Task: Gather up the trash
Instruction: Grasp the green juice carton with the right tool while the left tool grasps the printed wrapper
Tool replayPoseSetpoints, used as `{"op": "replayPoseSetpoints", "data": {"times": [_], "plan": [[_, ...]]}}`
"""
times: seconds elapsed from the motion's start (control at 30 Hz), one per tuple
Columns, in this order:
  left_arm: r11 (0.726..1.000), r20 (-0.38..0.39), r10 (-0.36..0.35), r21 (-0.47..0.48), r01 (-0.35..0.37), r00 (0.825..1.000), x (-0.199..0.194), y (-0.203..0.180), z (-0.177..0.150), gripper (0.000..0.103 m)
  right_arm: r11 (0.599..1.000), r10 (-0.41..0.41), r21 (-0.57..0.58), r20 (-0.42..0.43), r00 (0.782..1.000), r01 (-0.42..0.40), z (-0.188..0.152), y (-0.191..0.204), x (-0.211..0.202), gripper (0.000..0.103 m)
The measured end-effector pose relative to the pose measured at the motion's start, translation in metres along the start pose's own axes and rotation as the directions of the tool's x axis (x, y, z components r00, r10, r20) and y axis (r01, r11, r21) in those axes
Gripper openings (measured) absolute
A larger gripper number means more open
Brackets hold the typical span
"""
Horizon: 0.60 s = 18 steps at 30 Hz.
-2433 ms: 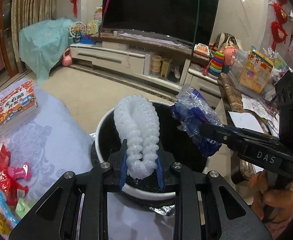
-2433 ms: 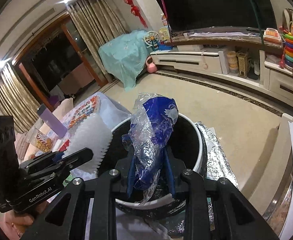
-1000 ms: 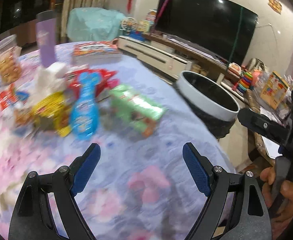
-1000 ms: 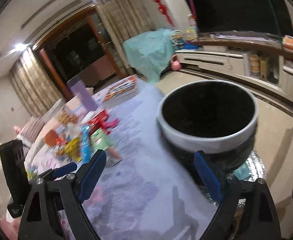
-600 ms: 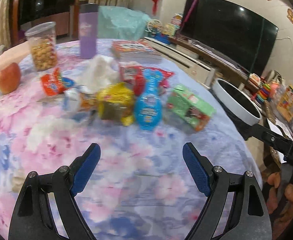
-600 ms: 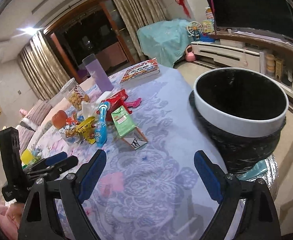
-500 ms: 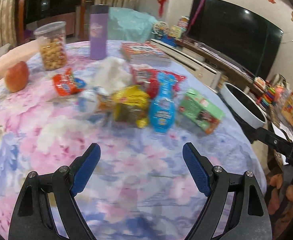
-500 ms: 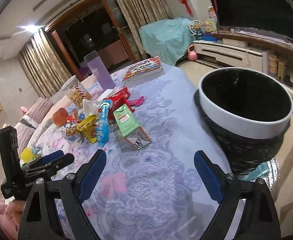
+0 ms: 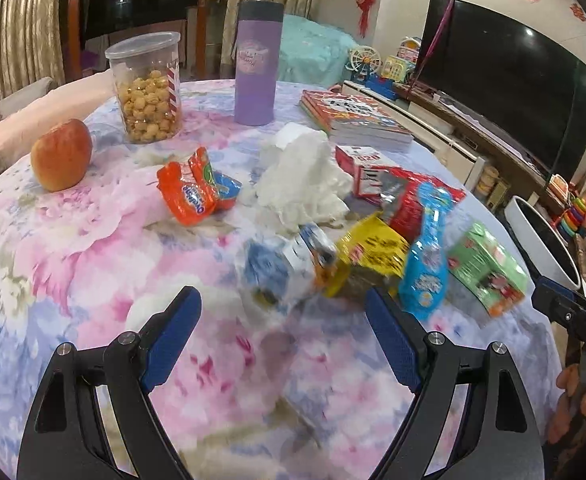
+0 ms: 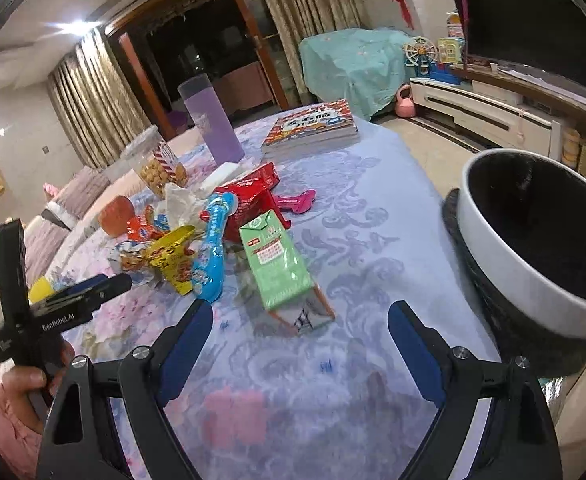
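- The green rectangular drink carton [image 10: 283, 266] lies flat on the floral tablecloth [image 10: 373, 240], well apart from the white-rimmed black bin [image 10: 533, 248]; the blue plastic toy-shaped wrapper [image 10: 213, 248] lies just beside the carton.
- The right gripper [image 10: 299, 342] hovers before the carton, jaws spread and empty: straddle the carton's narrow width before pinching.
- The left gripper [image 9: 281, 338], jaws likewise spread and empty, faces the crumpled blue-white wrapper [image 9: 289, 268]; approach low to avoid scattering neighbours.
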<state>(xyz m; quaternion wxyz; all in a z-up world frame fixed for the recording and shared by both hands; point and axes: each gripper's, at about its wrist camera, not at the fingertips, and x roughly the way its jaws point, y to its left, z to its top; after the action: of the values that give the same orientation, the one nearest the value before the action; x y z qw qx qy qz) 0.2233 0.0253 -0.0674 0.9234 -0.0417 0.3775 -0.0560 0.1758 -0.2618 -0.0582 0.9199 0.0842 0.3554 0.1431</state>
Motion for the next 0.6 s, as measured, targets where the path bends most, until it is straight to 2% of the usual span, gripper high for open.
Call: {"op": "replayPoseSetpoints", "data": {"times": [0.1, 0.2, 0.23, 0.27, 0.3, 0.33, 0.37, 0.5, 0.6], "plan": [[1.000, -0.007, -0.005, -0.010, 0.004, 1.000, 0.011, 0.004, 0.005, 0.084, 1.000, -0.014, -0.017, -0.012, 1.000, 0.013, 0.007, 0.001, 0.013, 0.090], [1.000, -0.017, -0.023, -0.015, 0.023, 1.000, 0.016, 0.005, 0.004, 0.059, 0.999, -0.025, -0.029, -0.032, 0.999, 0.025, 0.010, 0.002, 0.025, 0.088], [0.999, -0.026, -0.040, -0.019, 0.039, 0.999, 0.019, 0.006, 0.003, 0.045, 0.999, -0.024, -0.028, -0.035, 0.999, 0.023, 0.010, 0.001, 0.029, 0.082], [0.999, -0.030, -0.048, -0.025, 0.047, 0.998, 0.020, 0.008, 0.003, 0.037, 0.999, -0.024, -0.027, -0.038, 0.999, 0.023, 0.010, 0.002, 0.030, 0.077], [0.998, -0.025, -0.055, -0.034, 0.055, 0.998, 0.019, 0.010, 0.002, 0.036, 0.999, -0.027, -0.030, -0.048, 0.998, 0.026, 0.010, 0.002, 0.034, 0.063], [0.997, -0.014, -0.063, -0.043, 0.063, 0.998, 0.016, 0.013, 0.002, 0.032, 0.999, -0.026, -0.031, -0.060, 0.998, 0.025, 0.009, 0.003, 0.037, 0.044], [0.997, -0.004, -0.066, -0.049, 0.066, 0.998, 0.011, 0.015, 0.001, 0.030, 0.999, -0.023, -0.029, -0.070, 0.997, 0.021, 0.008, 0.003, 0.039, 0.035], [0.997, 0.025, -0.062, -0.045, 0.063, 0.998, -0.011, 0.017, -0.007, 0.028, 1.000, -0.005, -0.020, -0.058, 0.998, 0.004, 0.002, 0.003, 0.034, 0.033], [0.996, 0.032, -0.084, -0.030, 0.085, 0.996, -0.028, 0.014, -0.016, 0.028, 1.000, -0.001, -0.029, -0.043, 0.999, 0.000, -0.003, 0.007, 0.022, 0.033]]}}
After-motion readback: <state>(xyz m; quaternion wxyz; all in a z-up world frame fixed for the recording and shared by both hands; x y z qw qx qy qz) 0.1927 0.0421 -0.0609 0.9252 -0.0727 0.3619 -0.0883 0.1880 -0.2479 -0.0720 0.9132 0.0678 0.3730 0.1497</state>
